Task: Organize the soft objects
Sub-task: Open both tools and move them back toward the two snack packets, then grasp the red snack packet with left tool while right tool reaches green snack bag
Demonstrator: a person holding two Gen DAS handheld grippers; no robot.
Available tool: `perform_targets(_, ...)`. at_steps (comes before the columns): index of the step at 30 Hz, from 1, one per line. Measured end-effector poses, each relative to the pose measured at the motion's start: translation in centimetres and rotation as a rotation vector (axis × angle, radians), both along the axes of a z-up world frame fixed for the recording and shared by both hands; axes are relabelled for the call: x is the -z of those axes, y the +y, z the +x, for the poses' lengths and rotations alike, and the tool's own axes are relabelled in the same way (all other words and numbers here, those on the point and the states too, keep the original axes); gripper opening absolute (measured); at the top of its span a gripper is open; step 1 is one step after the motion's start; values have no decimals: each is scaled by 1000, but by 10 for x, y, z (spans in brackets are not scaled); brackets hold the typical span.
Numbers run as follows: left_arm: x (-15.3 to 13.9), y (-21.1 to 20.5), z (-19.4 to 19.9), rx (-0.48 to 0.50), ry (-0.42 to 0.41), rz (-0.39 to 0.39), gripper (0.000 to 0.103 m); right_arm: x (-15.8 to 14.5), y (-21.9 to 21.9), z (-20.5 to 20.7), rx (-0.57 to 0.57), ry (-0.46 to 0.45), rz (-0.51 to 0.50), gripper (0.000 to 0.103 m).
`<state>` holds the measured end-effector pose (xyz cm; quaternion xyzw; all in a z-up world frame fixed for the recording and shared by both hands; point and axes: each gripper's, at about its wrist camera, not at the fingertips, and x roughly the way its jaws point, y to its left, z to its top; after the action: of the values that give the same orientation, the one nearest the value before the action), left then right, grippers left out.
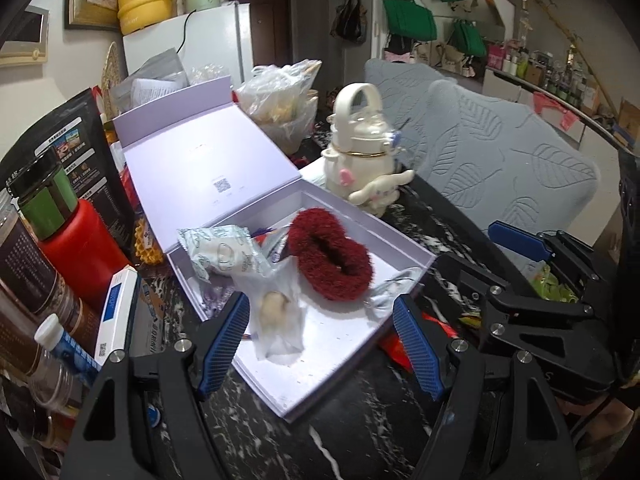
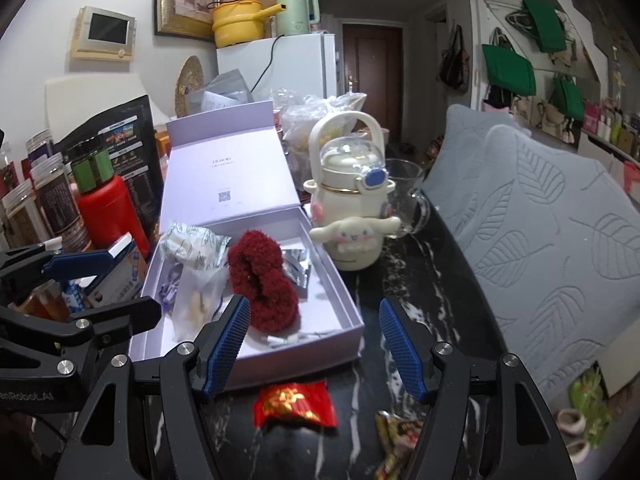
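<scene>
A lavender box (image 1: 340, 336) lies with its lid raised on the dark marble table. Inside are a dark red fuzzy scrunchie (image 1: 330, 258), a white patterned packet (image 1: 218, 250) and a clear bag (image 1: 276, 320) with a beige item. My left gripper (image 1: 322, 346) hovers open over the box's near corner, above the clear bag and not pressing on it. The right wrist view shows the box (image 2: 300, 356), the scrunchie (image 2: 260, 280), the patterned packet (image 2: 188, 248) and a silver foil packet (image 2: 296, 268). My right gripper (image 2: 314, 346) hangs open and empty above the box's front edge.
A cream character bottle (image 2: 352, 208) and a glass mug (image 2: 404, 196) stand right of the box. A red bottle (image 1: 80, 248) and several jars crowd the left. A red packet (image 2: 296, 402) and a snack wrapper (image 2: 396, 436) lie in front. Grey leaf-pattern cushions (image 2: 540, 240) border the right.
</scene>
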<state>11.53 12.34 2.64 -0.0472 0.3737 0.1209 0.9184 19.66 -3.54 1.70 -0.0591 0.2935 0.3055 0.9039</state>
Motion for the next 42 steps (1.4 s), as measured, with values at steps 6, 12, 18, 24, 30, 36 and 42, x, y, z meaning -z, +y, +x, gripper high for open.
perform_targets(6, -4, -18, -14, 31, -32, -25, 74, -9, -20, -19, 19, -25, 4, 68)
perform_targets(12, -6, -30, -29, 62, -56, -66, 74, -11, -35, -38, 27, -30, 0, 69)
perform_targets(18, -5, -41, -44, 82, -70, -73, 74, -8, -45, -58, 28, -41, -4, 72)
perform_targets(24, 6, -47, -56, 95, -59, -95, 74, 1, -53, -72, 31, -26, -7, 80)
perform_targets(30, 25, -50, -61, 107, -34, -140, 74, 14, -60, -76, 48, -4, -25, 83)
perform_targets(36, 42, -53, -65, 112, -23, -173, 74, 31, -69, -75, 77, 51, -36, 83)
perform_targets(42, 62, -58, -63, 118, 7, -213, 74, 52, -78, -74, 87, 103, -51, 83)
